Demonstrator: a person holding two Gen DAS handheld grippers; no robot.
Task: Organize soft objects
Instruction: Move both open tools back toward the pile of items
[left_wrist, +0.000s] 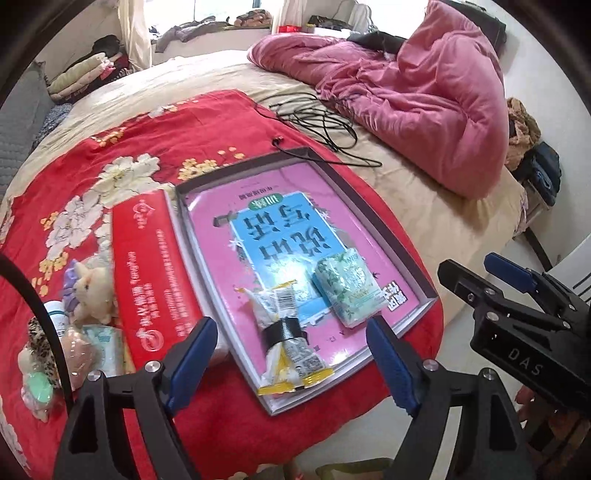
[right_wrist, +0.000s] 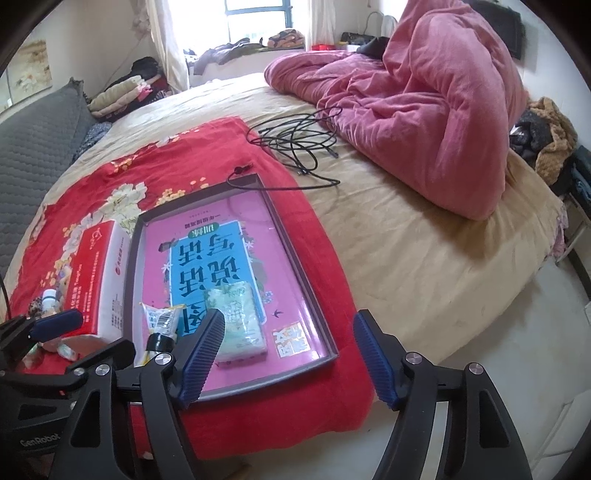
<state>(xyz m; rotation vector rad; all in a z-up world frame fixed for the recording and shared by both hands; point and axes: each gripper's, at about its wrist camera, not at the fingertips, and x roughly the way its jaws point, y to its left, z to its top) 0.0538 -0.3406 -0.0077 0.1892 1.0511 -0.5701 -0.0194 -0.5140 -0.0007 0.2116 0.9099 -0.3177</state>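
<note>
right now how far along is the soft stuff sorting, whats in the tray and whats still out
Done: a green tissue pack and a taped bundle of wrappers lie in the shallow tray. In hand: nothing; the left gripper and right gripper are both open and empty above the tray's near end. Left: a plush toy, a leopard-print piece and other small items sit on the red blanket beside the red box.

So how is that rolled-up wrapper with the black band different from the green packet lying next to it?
The rolled wrapper is white and yellow, crumpled and cinched by a black band; the green packet is pale green, plump and unbound. The wrapper reaches the tray's near edge; the packet sits further in. Both lie loose in the tray, held by neither gripper.
</note>
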